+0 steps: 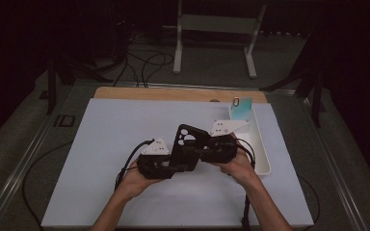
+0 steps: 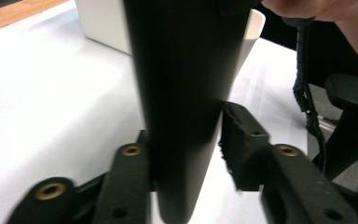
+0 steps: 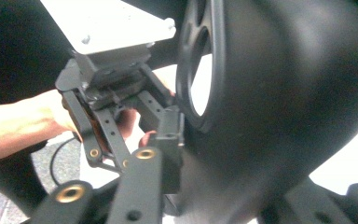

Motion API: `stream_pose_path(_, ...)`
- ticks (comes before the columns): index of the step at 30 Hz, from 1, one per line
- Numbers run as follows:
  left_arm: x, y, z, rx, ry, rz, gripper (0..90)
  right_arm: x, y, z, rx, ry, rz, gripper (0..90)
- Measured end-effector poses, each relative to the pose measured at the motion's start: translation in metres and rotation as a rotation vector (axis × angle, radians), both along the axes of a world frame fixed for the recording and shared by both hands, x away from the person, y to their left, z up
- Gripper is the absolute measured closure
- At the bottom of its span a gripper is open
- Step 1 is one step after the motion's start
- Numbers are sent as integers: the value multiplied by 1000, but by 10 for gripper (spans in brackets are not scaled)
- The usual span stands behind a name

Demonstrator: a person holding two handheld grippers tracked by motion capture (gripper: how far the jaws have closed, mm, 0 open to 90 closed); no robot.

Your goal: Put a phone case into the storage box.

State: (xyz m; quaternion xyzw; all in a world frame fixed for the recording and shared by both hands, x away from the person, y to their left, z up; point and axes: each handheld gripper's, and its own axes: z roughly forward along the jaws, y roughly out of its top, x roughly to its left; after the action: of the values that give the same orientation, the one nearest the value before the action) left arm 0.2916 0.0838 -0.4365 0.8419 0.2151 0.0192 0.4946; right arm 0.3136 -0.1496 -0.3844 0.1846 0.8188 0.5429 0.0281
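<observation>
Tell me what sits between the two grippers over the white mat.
A flat black plate with cut-out holes stands between the left gripper and the right gripper, its lower part in both sets of jaws. The high view shows this best.

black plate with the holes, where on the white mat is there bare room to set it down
The white mat lies bare to the left of the left claw, and along the far strip toward the wooden edge. It is crowded mid-table, where both claws meet on the black plate, and by the white tray beside the right claw.
</observation>
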Motion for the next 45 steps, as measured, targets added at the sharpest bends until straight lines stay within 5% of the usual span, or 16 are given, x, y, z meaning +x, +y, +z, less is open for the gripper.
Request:
stream_pose_path(6,1,3,-2,-18,16,-5,825,3,0,-1,-3,-2,-31,517)
stream_pose_path(16,0,4,-2,-17,-24,47,852,2,9,-4,-60,-11,-86,281)
stream_pose_path(29,1,18,1,-28,-39,172,851,3,4,-7,-48,17,-202,188)
stream_pose_path(36,1,18,-1,4,-51,209,851,2,5,-8,-41,21,-219,222)
stream_pose_path(45,0,15,-4,22,-60,219,851,1,8,2,18,40,-287,110)
